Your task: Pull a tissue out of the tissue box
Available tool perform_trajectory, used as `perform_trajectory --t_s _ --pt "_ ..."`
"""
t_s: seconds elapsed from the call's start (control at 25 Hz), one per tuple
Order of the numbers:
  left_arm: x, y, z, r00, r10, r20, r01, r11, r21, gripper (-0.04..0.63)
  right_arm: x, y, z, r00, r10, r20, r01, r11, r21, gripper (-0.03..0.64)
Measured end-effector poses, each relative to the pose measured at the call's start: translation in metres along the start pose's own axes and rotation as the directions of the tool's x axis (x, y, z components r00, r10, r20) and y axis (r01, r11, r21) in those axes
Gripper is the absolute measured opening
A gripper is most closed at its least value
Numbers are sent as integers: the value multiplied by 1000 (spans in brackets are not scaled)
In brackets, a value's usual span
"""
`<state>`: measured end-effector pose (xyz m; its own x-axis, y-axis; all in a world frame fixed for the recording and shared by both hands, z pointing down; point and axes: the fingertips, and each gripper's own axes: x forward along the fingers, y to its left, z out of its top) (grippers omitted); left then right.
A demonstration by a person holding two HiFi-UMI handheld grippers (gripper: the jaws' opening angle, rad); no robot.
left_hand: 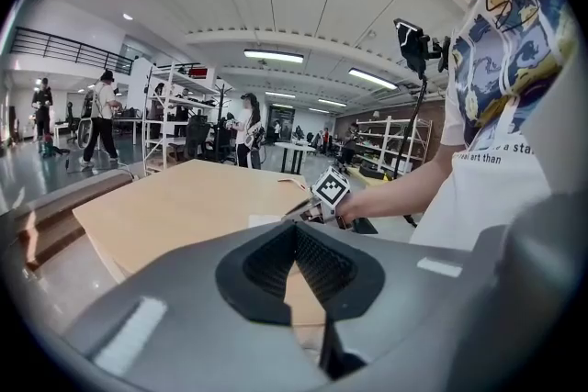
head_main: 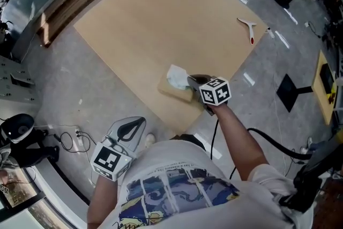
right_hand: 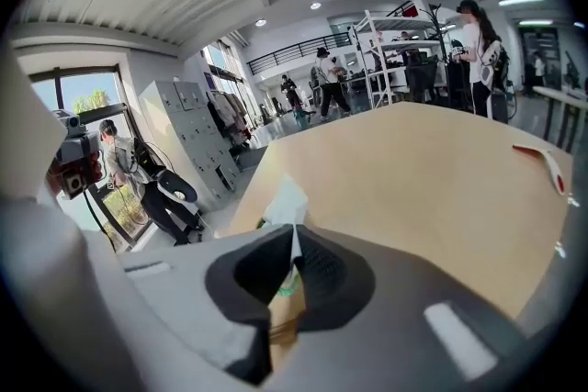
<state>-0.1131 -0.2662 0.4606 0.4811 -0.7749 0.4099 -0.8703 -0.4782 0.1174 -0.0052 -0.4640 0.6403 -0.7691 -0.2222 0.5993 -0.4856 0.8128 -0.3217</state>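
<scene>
Pinching the white tissue that is sticking up from the tissue box, the right gripper is pressing its jaws together on the sheet; the box is sitting near the close edge of the tan surface. The left gripper is hanging off the surface beside the person's body, well apart from the box; its jaws are resting together with nothing between them.

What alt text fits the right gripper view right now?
The right gripper is shut on the tissue sticking up from the box, near the edge of a wooden table. A white-and-red object lies at far right.
</scene>
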Motion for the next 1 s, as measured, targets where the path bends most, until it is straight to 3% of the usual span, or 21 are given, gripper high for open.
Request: perform_trajectory --t_s 0.56,1.0 --pt "-33 -5 -9 997 -63 36 62 998 28 5 -33 36 15 992 -116 52 121 984 -130 3" --pt "-60 0 -19 992 -113 54 111 993 35 5 -59 60 32 972 -204 120 221 964 -149 3"
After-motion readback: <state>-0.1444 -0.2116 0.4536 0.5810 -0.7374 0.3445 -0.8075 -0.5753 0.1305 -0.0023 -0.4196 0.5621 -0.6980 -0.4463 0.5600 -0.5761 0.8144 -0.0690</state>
